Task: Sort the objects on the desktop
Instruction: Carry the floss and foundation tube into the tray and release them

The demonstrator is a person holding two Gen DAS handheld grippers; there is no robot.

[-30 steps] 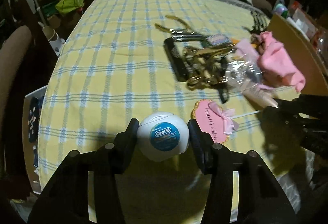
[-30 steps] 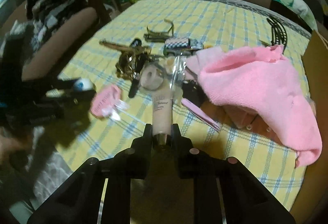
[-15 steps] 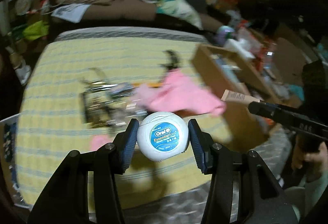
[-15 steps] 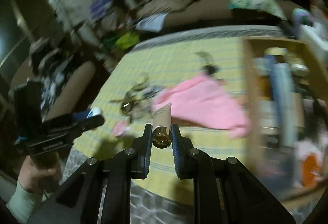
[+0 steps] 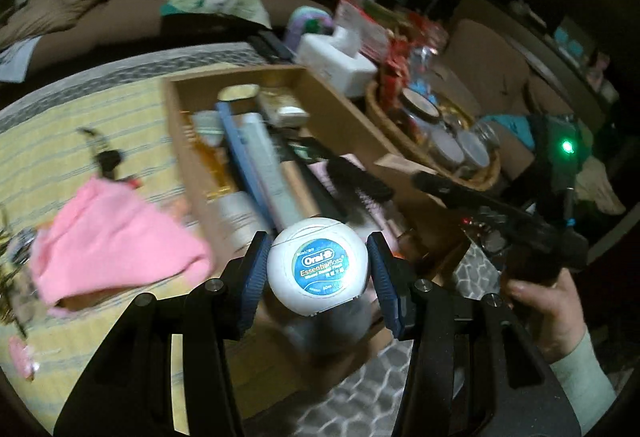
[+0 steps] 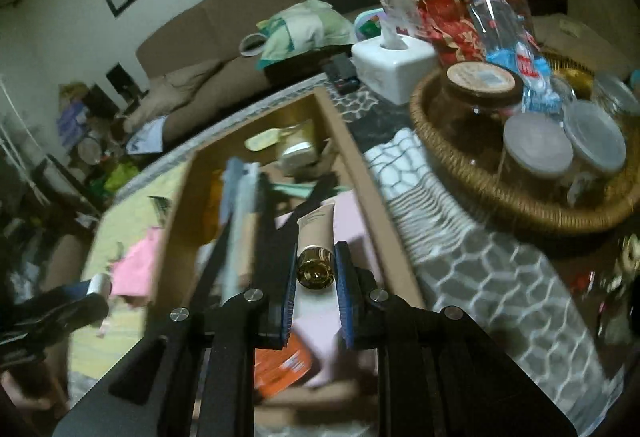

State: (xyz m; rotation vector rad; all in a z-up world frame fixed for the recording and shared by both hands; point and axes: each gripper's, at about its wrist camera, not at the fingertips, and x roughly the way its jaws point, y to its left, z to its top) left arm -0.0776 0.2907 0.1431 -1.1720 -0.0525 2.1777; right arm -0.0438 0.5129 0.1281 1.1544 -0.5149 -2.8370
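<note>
In the left wrist view, a pink cloth [image 5: 108, 237] lies at left on the yellow checked tablecloth [image 5: 80, 109]. At lower centre the left gripper [image 5: 317, 269] pinches a round white floss container [image 5: 317, 269] above the open cardboard box [image 5: 340, 109], seemingly crowded with tubes. In the right wrist view, the right gripper [image 6: 316, 271] clamps a beige gold-capped tube [image 6: 316, 225] over that box.

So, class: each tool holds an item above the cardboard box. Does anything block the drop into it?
No lid or cover shows. The floss and the tube hang over the open box, which is already crowded with long items, so they would land on those.

Yellow-checked tabletop [image 5: 120, 109] with cardboard box [image 5: 352, 125], pink cloth [image 5: 108, 237].
</note>
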